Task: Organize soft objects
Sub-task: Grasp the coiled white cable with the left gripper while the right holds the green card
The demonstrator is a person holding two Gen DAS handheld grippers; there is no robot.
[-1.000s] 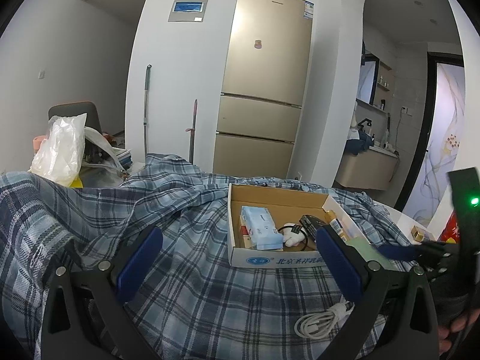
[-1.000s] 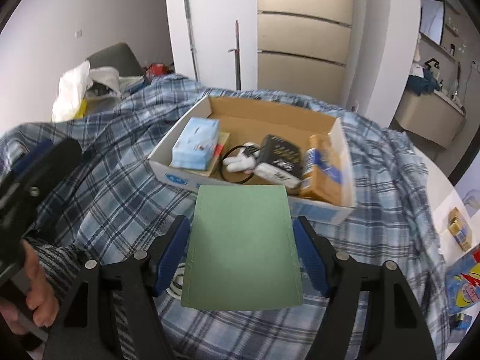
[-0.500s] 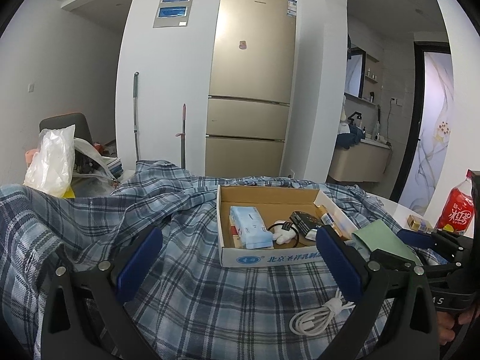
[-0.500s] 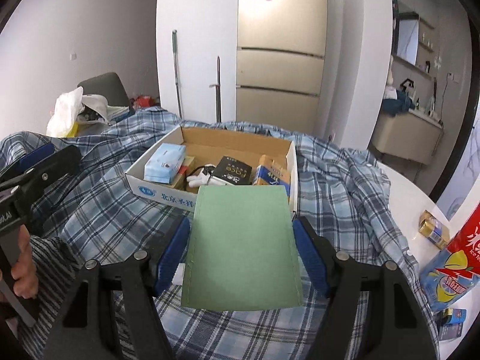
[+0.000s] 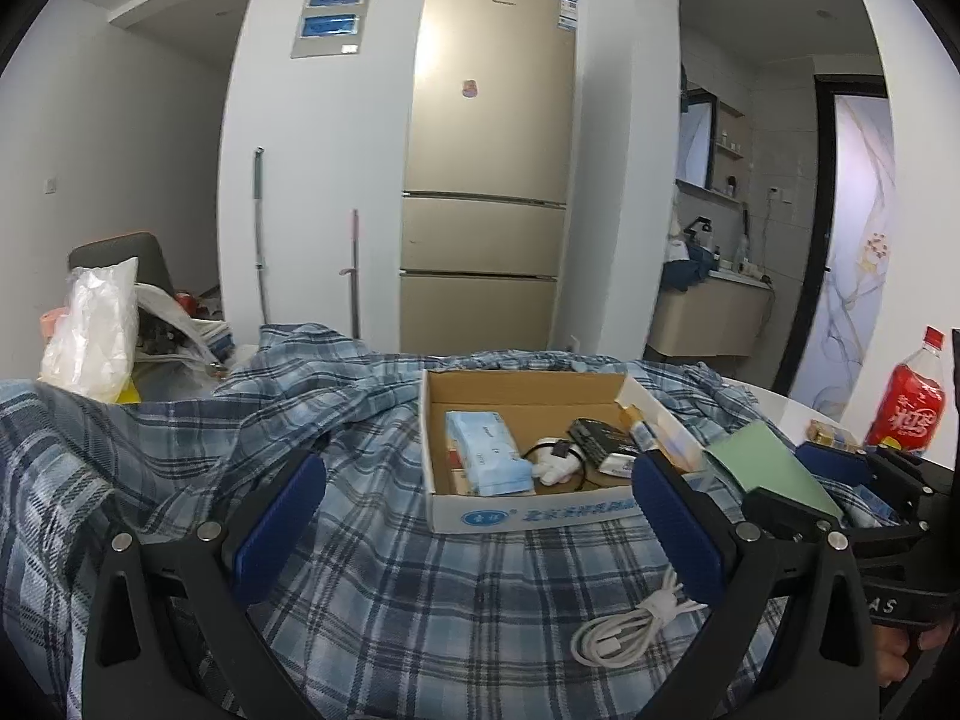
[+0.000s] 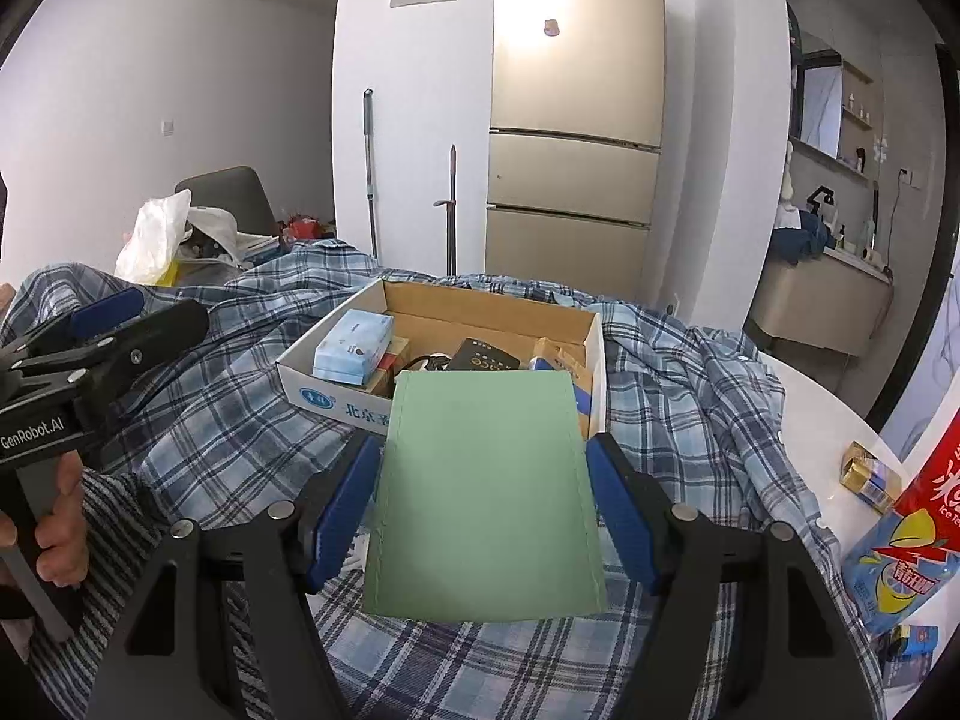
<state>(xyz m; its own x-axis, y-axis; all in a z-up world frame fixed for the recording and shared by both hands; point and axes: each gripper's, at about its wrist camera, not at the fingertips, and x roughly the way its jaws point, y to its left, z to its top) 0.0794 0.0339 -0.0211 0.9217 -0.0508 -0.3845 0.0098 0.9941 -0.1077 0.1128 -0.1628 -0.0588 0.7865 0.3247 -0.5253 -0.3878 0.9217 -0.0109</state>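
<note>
Above the plaid shirt (image 6: 690,396), right hand-held gripper (image 6: 483,504) clamps a green pouch (image 6: 486,480); left (image 5: 480,516) gapes.

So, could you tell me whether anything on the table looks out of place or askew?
Yes. The plaid shirt lies rumpled across the table, and the cardboard box sits directly on it, pinning the cloth. A coiled white cable lies loose on the shirt in front of the box rather than inside it.

Left tool (image 5: 480,516) stands wide open; right tool (image 6: 483,495) seems clamped on something flat.
</note>
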